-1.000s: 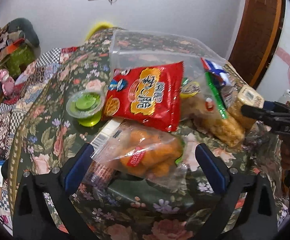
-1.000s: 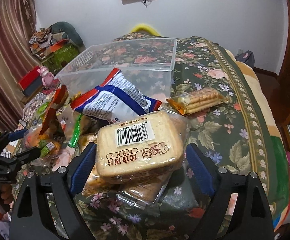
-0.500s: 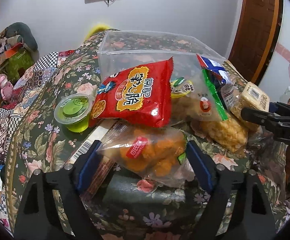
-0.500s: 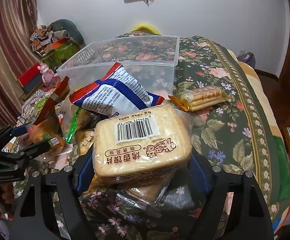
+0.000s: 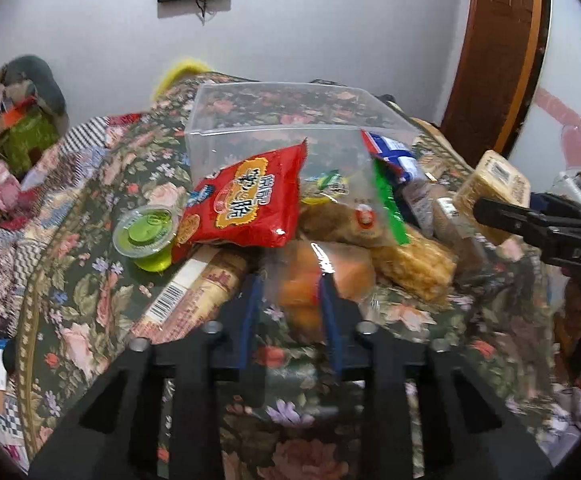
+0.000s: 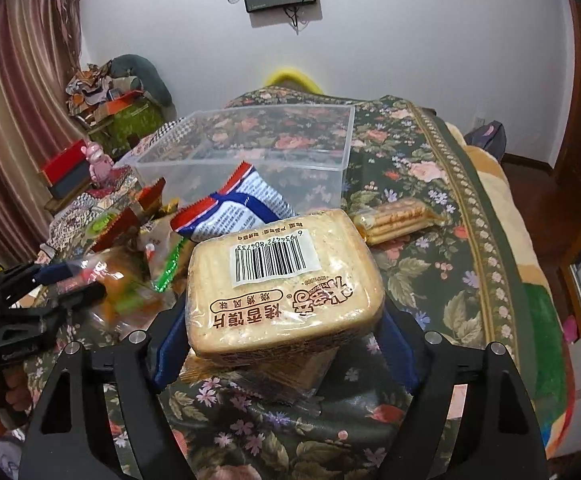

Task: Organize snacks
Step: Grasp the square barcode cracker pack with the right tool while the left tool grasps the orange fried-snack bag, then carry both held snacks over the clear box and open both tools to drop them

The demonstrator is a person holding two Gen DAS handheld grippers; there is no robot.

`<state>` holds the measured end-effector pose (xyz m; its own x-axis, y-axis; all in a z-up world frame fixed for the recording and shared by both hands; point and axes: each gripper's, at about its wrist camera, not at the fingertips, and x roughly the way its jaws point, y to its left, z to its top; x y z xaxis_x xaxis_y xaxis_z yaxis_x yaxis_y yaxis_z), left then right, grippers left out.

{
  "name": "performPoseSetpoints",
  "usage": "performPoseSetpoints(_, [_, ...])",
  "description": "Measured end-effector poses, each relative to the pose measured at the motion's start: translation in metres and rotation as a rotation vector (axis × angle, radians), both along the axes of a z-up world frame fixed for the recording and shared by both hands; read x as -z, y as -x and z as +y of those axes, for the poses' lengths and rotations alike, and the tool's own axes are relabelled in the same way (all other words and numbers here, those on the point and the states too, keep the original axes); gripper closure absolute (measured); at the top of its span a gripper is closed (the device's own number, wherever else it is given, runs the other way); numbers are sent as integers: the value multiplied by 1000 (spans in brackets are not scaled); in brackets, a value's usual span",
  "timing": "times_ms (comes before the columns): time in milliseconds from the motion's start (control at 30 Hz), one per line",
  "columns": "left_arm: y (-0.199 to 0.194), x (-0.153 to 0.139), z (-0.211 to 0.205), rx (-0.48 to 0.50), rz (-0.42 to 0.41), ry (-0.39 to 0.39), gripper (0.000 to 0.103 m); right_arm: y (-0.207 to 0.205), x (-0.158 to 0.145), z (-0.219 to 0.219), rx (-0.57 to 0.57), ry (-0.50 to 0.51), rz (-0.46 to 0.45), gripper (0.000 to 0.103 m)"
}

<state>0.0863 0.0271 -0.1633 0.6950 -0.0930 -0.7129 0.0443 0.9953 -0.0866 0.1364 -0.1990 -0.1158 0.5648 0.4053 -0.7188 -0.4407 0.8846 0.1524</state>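
A pile of snacks lies on the floral cloth in front of a clear plastic bin. My left gripper is closing, and its blue pads press on a clear bag of orange snacks at the near side of the pile. My right gripper is shut on a wrapped pack of toast slices, barcode up, held just above a flat clear packet. In the left wrist view that toast pack shows at the right, in the right gripper's black fingers.
A red snack bag, a green jelly cup, a long barcoded packet and a rice-cracker pack crowd the pile. A blue-and-white bag leans on the bin; a biscuit-stick pack lies to its right. Clutter stands at left.
The left jaws went from wide open to closed on the orange snack bag. The right gripper tightened on the toast pack and raised it a little.
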Motion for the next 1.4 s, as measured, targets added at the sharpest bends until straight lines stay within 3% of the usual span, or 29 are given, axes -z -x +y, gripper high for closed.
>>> performPoseSetpoints(133, [1, -5, 2, -8, 22, 16, 79, 2, -6, -1, 2, -13, -15, 24])
performPoseSetpoints(200, [-3, -1, 5, -16, 39, 37, 65, 4, -8, 0, 2, -19, -14, 24])
performPoseSetpoints(267, [-8, 2, 3, -23, 58, 56, 27, 6, -7, 0, 0, -19, -13, 24])
performPoseSetpoints(433, [-28, 12, -16, 10, 79, 27, 15, 9, -8, -3, 4, -10, -15, 24])
performPoseSetpoints(633, [-51, 33, -31, 13, 118, -5, 17, 10, -8, -6, 14, -11, -15, 24])
performPoseSetpoints(700, [-52, 37, -28, 24, 118, 17, 35, 10, -9, -6, 14, -8, -19, 24])
performPoseSetpoints(733, [-51, 37, -27, 35, 123, 40, 49, 10, -9, -6, 13, -7, -21, 24])
performPoseSetpoints(1033, [-21, 0, -22, 48, 47, 18, 50, 6, -21, -1, 9, -21, -55, 24])
performPoseSetpoints(1400, [-28, -58, -11, 36, -78, 33, 50, -12, -46, 15, -5, -24, -140, 24])
